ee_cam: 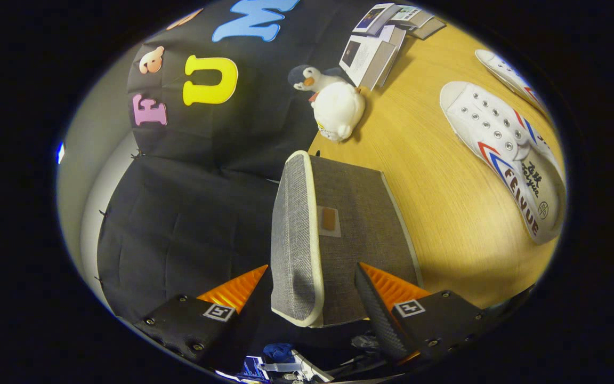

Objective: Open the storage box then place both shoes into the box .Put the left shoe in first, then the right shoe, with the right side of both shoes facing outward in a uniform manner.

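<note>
gripper (307, 298): fingers spread wide, one either side of the box's near edge; neither finger (235, 290) clearly pressing on it, so nothing held as far as I can tell; view is rolled sideways
storage box (349, 234): grey fabric with pale piping, sits on the wooden table (424, 170) between and just ahead of the fingers; small tan tab patch on its broad face
lid (293, 240): the narrower grey panel with piped rim appears to be the lid, seen edge-on; cannot tell if it is shut flat or lifted part-way; no interior visible
nearer shoe (504, 154): white lace-up sneaker with red and blue stripes, lying on the table well apart from the box, beyond the fingers; cannot tell left from right
farther shoe (509, 74): second white sneaker, just past the first, partly visible
clutter: penguin plush (333, 101) beyond the box near the booth wall; booklets (376, 53) behind it
done so far: nothing confirmed; both shoes are out of the box
step in hand, my read: opening the box, gripper lined up on the lid edge
left to do: finish opening; left shoe in; then right shoe; right sides facing outward
progress guess: very early
</note>
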Motion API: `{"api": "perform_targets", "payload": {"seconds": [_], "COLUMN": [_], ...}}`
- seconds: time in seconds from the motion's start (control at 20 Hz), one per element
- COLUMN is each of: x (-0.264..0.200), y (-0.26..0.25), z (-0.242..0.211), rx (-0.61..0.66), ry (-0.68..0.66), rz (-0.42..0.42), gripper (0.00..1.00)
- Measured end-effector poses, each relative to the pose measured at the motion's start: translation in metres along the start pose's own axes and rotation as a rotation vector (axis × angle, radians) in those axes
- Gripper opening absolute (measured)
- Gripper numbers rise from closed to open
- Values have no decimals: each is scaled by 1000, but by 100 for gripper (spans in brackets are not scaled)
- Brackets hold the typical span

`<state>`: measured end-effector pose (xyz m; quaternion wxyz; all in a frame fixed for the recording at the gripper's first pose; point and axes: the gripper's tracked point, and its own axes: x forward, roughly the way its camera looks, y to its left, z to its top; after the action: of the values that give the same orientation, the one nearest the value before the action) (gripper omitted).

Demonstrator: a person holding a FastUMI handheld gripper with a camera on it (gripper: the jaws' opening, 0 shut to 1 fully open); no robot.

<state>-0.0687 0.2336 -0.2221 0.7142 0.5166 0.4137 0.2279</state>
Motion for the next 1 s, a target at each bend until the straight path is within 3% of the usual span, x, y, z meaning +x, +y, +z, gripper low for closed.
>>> {"api": "perform_targets", "payload": {"seconds": [0.05,0.25,0.35,0.5,0.55,1.0], "x": [-2,0,3,11,3,-13], "y": [3,-3,4,5,9,109], "z": [3,4,6,17,18,28], "rx": [6,-30,-1,-18,-34,-203], "ry": [18,27,24,-8,6,21], "rz": [9,-18,4,-7,4,110], "gripper": [77,77,29,28,2,2]}}
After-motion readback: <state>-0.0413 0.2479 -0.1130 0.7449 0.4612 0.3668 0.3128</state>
